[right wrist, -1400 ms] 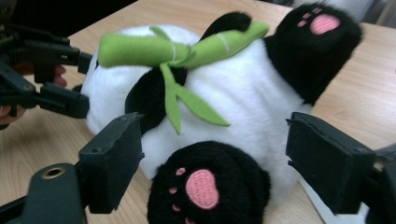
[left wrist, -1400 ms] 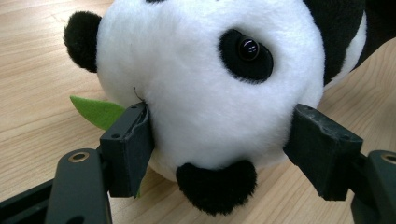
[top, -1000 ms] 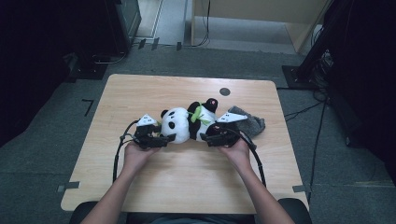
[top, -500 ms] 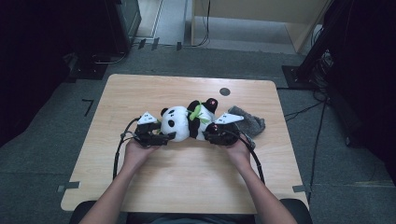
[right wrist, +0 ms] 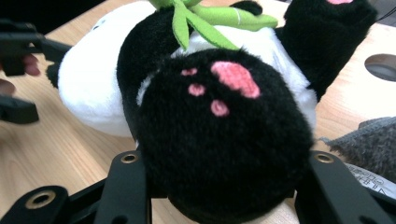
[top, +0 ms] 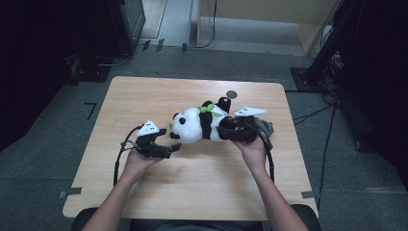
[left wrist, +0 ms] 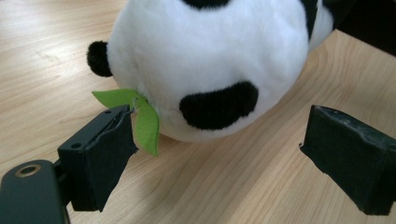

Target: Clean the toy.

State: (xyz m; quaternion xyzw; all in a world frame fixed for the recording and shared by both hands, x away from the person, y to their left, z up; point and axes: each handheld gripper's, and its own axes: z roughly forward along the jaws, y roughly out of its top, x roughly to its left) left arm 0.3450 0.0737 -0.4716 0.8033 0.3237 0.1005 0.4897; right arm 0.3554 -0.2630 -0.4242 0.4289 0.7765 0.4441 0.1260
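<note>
High view: Your right gripper [top: 230,131] has just been closing and now grasps one black foot of the panda plush [top: 195,126], which lies on its side mid-surface [top: 144,96]. Your left gripper [top: 168,139] has just been opening; its fingers stand released beside the head. A grey cloth [top: 264,129] lies just behind your right hand.

Left gripper view: Fingers [left wrist: 100,154] wide apart, the head [left wrist: 210,60] between but untouched; a green felt leaf [left wrist: 144,123] brushes one.

Right gripper view: Foot [right wrist: 224,140] squashed between the jaws. Likely light, soft, floppy; grip limbs firmly. A hole [right wrist: 383,65] in the surface lies beyond.
</note>
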